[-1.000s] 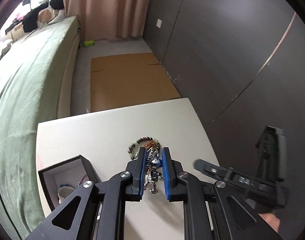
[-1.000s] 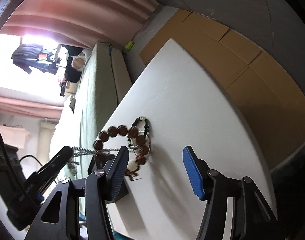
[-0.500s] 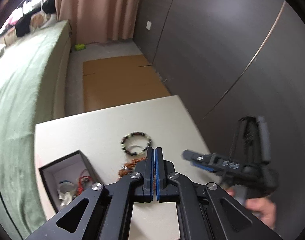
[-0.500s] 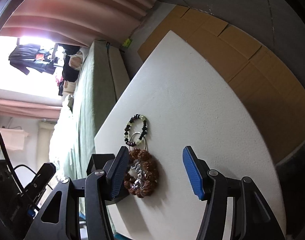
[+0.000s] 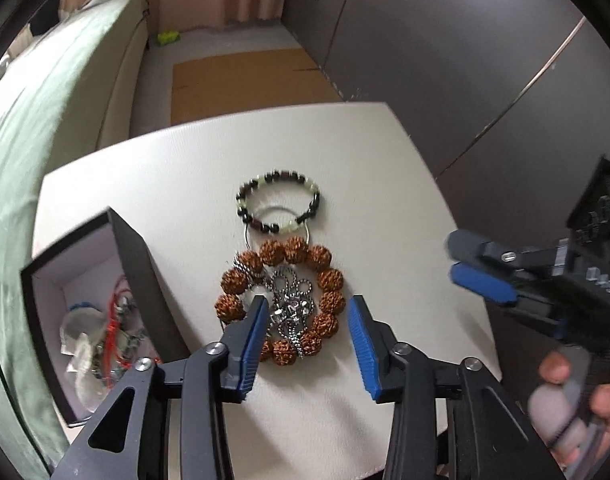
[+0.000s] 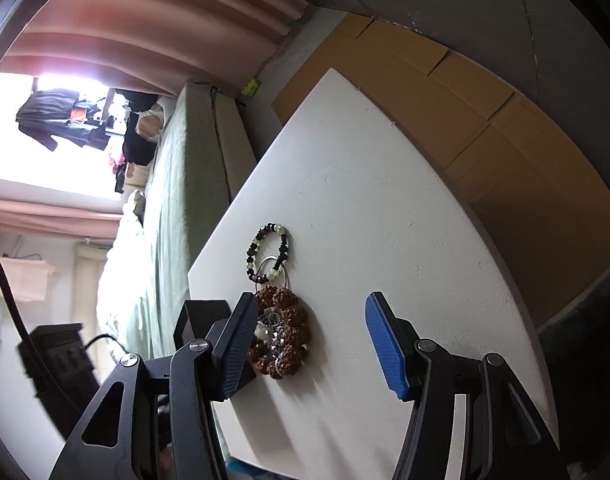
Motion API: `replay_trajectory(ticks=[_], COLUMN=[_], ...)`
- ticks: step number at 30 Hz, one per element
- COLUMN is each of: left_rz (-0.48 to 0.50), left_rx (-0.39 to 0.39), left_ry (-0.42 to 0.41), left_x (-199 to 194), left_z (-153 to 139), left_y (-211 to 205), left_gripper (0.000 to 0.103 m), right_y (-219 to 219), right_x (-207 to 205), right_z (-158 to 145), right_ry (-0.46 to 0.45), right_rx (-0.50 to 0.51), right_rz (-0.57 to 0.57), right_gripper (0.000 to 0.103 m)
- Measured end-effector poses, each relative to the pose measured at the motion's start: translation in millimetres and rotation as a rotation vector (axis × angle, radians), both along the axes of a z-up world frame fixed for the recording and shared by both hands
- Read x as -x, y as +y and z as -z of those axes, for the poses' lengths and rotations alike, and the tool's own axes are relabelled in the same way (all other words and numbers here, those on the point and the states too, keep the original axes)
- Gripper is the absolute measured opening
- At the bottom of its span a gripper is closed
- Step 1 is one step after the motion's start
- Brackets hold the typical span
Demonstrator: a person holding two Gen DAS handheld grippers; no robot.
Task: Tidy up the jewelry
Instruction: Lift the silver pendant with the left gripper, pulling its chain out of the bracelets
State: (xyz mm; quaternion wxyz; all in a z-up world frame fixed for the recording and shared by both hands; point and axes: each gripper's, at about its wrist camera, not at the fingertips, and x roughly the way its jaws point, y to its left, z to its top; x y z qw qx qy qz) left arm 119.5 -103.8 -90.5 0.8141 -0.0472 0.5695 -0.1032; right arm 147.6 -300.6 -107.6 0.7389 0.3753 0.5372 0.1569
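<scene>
Silver chain lies heaped at lower centre of the left wrist view, inside the ring of the brown bead bracelet and touching it. Both rest on the white table. Just above them in frame: a thin metal ring, overlapped by a dark and pale green bead bracelet.

Left gripper spread wide, holding nothing, its 2 blue pads straddling the chain heap from the near side. Right gripper also spread and empty, off to the right of the pile, well clear of it.

Open black box at left of frame, just beside the brown bracelet, already holds a few pieces with red cord.

Judgement: step in hand is a pick of the chain for the box. To do it well, come down centred on the densest part of the heap and close low, at table level, so loose loops are caught. Risk: pads snag a brown bead and drag the bracelet along. Lift straight up and check the chain hangs free before crossing the box wall.
</scene>
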Motion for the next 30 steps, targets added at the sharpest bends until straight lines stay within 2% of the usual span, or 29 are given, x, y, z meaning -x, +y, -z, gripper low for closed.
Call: replay_trajectory(ticks=[2, 7, 11, 15, 20, 21, 23, 30], left_rz=[-0.008, -0.015, -0.019, 0.010, 0.009, 0.009, 0.010, 0.015], left_rx=[-0.011, -0.045, -0.060, -0.118, -0.121, -0.126, -0.115, -0.063], left_ry=[0.023, 0.050, 0.050, 0.049, 0.046, 0.053, 0.066, -0.024], left_x=[-3, -6, -10, -16, -14, -13, -12, 3], left_z=[9, 26, 32, 41, 43, 42, 39, -12], left_y=[-1, -4, -5, -11, -11, -11, -10, 3], left_gripper=[0.032, 0.029, 0.029, 0.030, 0.028, 0.024, 0.023, 0.022], right_y=[-2, -7, -11, -13, -14, -14, -15, -13], right_x=[1, 3, 4, 6, 6, 7, 6, 7], right_z=[-2, -3, -5, -5, -6, -7, -8, -10], right_ry=[-0.003, -0.004, -0.006, -0.009, -0.009, -0.010, -0.012, -0.015], right_rx=[-0.001, -0.006, -0.009, -0.012, -0.016, -0.016, -0.016, -0.022], right_rz=[0.003, 0.014, 0.020, 0.021, 0.018, 0.016, 0.016, 0.018], right_gripper=[0.058, 0.058, 0.058, 0.058, 0.058, 0.058, 0.058, 0.058])
